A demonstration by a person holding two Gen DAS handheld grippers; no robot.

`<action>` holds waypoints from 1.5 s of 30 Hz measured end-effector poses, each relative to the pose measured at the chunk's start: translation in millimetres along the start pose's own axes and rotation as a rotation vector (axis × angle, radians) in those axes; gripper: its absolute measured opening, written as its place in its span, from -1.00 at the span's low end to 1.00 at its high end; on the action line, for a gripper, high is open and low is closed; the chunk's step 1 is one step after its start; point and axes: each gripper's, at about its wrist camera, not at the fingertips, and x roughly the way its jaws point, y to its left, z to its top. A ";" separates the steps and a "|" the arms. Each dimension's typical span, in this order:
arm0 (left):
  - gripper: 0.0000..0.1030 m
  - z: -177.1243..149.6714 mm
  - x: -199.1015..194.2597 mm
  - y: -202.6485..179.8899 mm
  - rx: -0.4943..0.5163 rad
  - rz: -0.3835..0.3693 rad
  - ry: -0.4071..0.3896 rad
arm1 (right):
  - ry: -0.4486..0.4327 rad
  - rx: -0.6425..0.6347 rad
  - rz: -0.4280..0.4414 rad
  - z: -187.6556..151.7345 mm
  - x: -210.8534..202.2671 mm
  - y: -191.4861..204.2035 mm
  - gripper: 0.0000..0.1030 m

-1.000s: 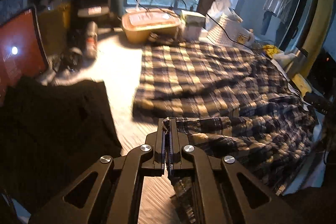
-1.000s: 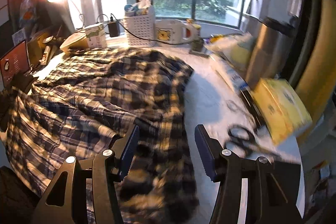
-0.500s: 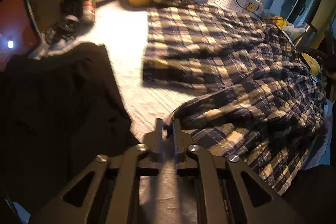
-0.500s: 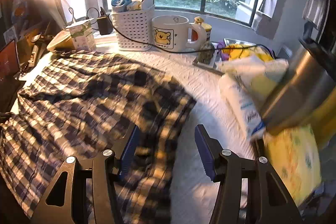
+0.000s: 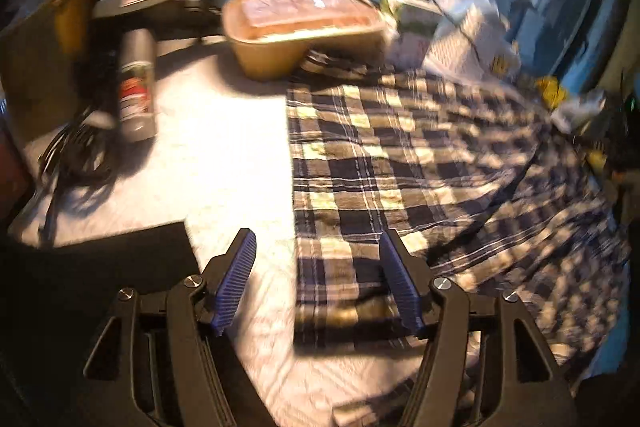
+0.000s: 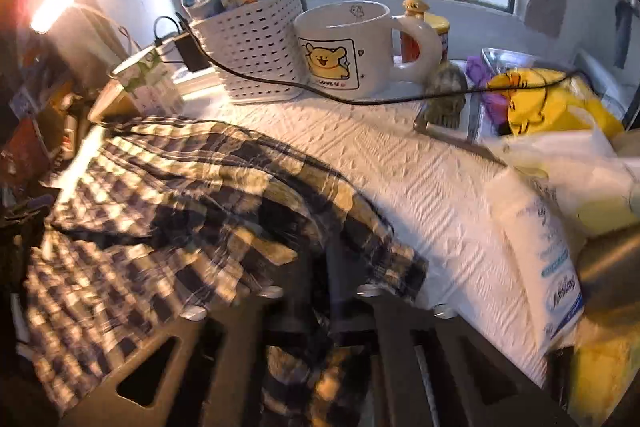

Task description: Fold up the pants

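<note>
Pants: plaid pants (image 5: 400, 163) sprawl across the white table cover (image 5: 224, 163), right of the black cloth (image 5: 100, 275).
Axis: long run goes left to right, straight hem at left, bunched far right.
Left gripper (image 5: 318, 279): jaws opening over the near-left hem corner, pads off the cloth.
Right gripper (image 6: 320, 307): clamped on a plaid edge.
Risk: one-sided pull could skew the fold; mug (image 6: 348, 47) and cable (image 6: 360, 99) sit near.

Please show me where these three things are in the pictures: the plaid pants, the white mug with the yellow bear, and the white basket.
plaid pants (image 5: 380, 163): left wrist view, flat part of the cloth.
white mug (image 6: 340, 43): right wrist view, side wall above the bear.
white basket (image 6: 256, 43): right wrist view, perforated front wall.
</note>
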 end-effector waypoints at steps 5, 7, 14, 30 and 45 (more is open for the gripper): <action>-0.85 1.2 16.6 -7.3 0.075 0.088 0.010 | -0.035 -0.031 -0.167 14.5 8.6 -1.4 -0.98; -0.98 4.7 17.0 -5.6 0.065 0.102 -0.010 | -0.040 -0.039 -0.196 21.6 12.3 -3.1 -0.98; -0.96 10.2 -10.1 11.9 -0.007 0.082 -0.043 | -0.042 -0.050 -0.213 26.0 8.1 5.4 -0.98; -0.54 -89.2 -48.5 -34.9 0.077 -0.102 0.062 | -0.132 -0.027 -0.229 -89.1 -103.4 41.5 0.39; -0.80 -48.7 -19.7 -32.3 0.139 0.113 -0.060 | -0.162 0.061 -0.190 -140.6 -119.9 47.7 0.39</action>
